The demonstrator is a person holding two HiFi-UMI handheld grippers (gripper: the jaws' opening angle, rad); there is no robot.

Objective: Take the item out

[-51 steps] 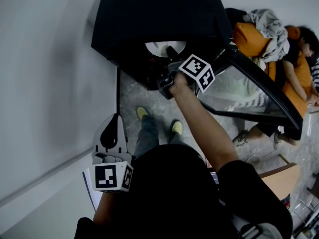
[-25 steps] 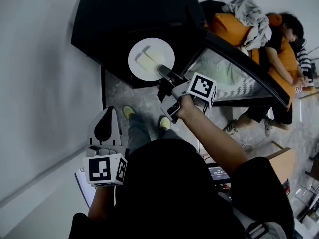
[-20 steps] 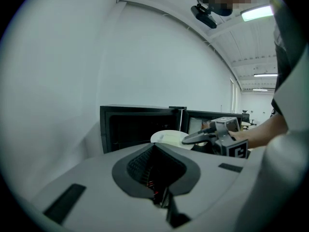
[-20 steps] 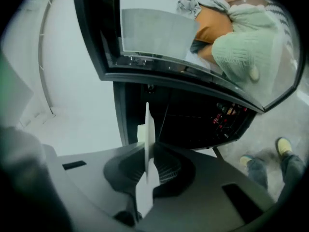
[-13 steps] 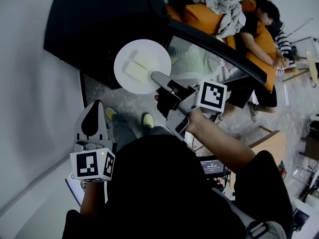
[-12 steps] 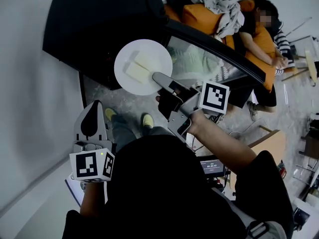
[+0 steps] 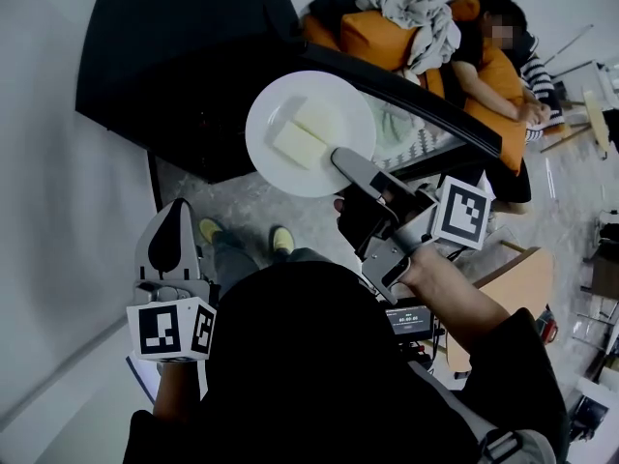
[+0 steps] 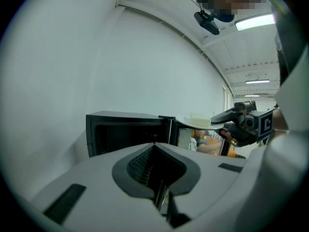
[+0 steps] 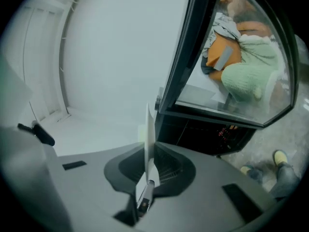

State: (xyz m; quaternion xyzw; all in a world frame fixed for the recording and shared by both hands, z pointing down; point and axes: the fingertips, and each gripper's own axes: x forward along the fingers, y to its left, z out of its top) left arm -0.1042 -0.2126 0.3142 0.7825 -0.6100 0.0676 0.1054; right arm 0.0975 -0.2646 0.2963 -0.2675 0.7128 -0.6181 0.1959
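Note:
A white plate (image 7: 309, 129) carrying a pale block of food (image 7: 298, 144) hangs in the air outside the black microwave (image 7: 184, 61), in front of its open glass door (image 7: 426, 114). My right gripper (image 7: 340, 157) is shut on the plate's near rim. In the right gripper view the plate (image 9: 148, 129) shows edge-on, pinched between the jaws of the right gripper (image 9: 147, 172). My left gripper (image 7: 177, 222) is held low at the left, shut and empty. From the left gripper (image 8: 161, 197) I see the microwave (image 8: 125, 132) with its cavity dark, and the plate (image 8: 198, 121).
A pale wall runs along the left. A person lies on orange cushions (image 7: 387, 37) beyond the door. A wooden board (image 7: 508, 293) and a small screen (image 7: 406, 322) are at the lower right. The wearer's shoes (image 7: 280, 240) stand on the stone floor.
The right gripper has drawn the plate out of the microwave and carried it right, in front of the door. The left gripper has stayed shut at the wearer's left side.

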